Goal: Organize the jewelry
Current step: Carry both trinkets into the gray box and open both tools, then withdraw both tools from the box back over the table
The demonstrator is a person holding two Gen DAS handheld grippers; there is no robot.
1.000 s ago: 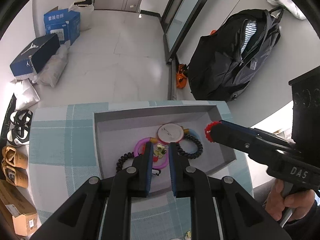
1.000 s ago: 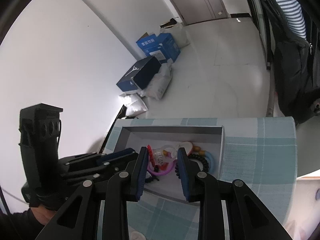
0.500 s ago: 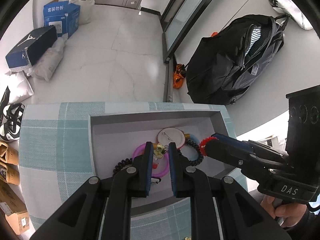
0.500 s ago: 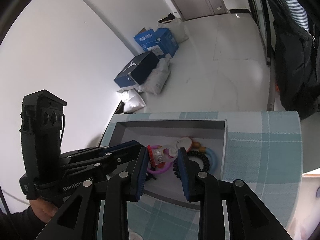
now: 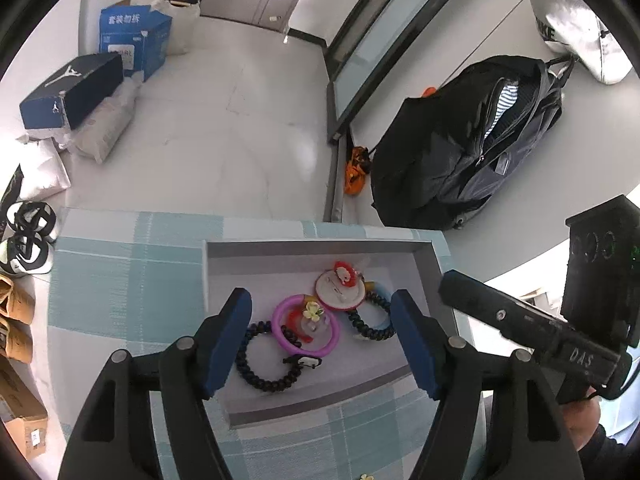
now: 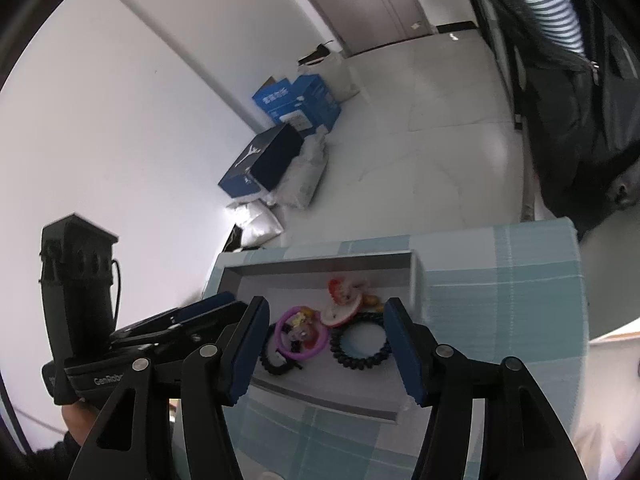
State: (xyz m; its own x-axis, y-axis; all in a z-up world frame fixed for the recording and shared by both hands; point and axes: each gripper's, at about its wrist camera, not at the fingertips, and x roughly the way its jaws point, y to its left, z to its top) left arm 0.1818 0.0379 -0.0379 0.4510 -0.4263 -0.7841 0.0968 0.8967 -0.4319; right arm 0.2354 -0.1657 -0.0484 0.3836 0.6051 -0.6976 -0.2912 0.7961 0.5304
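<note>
Above the grey tray (image 5: 424, 258), the left gripper (image 5: 322, 338) and right gripper (image 6: 326, 346) are both opening, nothing between their jaws; a pink ring (image 5: 306, 330) lies inside the tray.

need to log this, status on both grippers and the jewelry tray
Left gripper and right gripper opening, nothing between pads. Jewelry lies in grey tray: purple ring, black coil bands. Nothing in the way.

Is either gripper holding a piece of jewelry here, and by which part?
Nothing held: left gripper and right gripper jaws are opening, empty, above the tray.
</note>
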